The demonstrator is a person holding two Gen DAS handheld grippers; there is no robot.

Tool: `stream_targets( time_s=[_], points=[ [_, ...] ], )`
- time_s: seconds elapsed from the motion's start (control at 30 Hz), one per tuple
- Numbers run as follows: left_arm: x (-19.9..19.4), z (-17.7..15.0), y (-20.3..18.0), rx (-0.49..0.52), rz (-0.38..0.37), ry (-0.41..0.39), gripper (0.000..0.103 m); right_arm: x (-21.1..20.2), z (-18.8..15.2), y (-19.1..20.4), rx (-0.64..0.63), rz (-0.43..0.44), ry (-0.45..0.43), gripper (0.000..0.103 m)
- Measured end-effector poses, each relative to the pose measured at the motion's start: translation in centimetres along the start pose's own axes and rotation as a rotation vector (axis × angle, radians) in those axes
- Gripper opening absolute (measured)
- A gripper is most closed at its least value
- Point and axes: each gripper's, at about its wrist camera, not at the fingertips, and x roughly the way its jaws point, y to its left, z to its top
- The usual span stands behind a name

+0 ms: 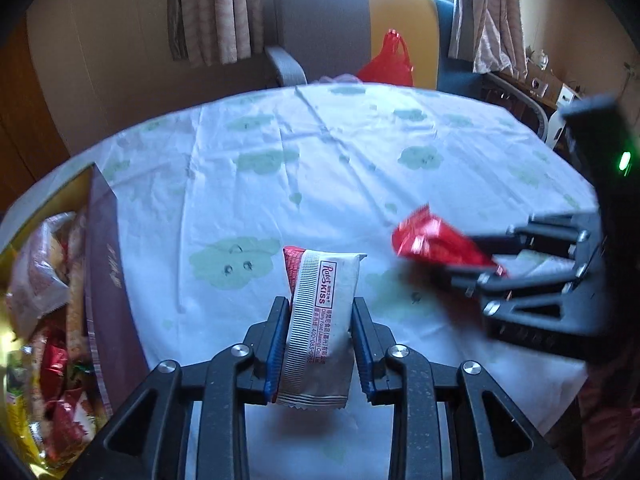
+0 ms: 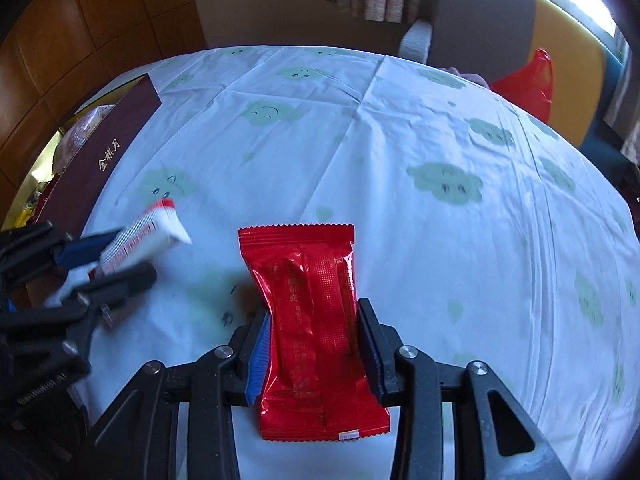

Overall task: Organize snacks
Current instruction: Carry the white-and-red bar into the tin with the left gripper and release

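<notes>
My left gripper [image 1: 320, 308] is shut on a white snack packet [image 1: 320, 320] with red print, held above the table; it also shows at the left of the right wrist view [image 2: 136, 236]. My right gripper [image 2: 314, 312] is shut on a red foil snack packet [image 2: 312, 320], also above the table; this packet shows at the right of the left wrist view [image 1: 436, 240]. A dark maroon box [image 1: 108, 280] full of mixed snacks [image 1: 52, 320] stands at the table's left edge, left of both grippers. The box also shows in the right wrist view [image 2: 100, 152].
The round table wears a white cloth with green clouds [image 1: 360, 152]. A grey and yellow chair [image 1: 352, 28] stands behind it with a red plastic bag [image 1: 388, 60] on the seat. Curtains and a window are beyond. Wooden cabinets [image 2: 60, 40] are at left.
</notes>
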Motion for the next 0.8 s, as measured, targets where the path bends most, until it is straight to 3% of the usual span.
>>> stream_targets(
  time_s=[0.37,0.8],
  points=[
    [-10.1,1.3,1.7,-0.024,0.162,-0.217,0.031,-0.6,-1.4,1.2,0.040,-0.078,-0.089,0.041],
    [-15.0,-0.7,6.3,-0.115,0.307,-0.293,0.031,-0.7,-1.9,1.6,0.049,-0.109,-0.123,0.041]
  ],
)
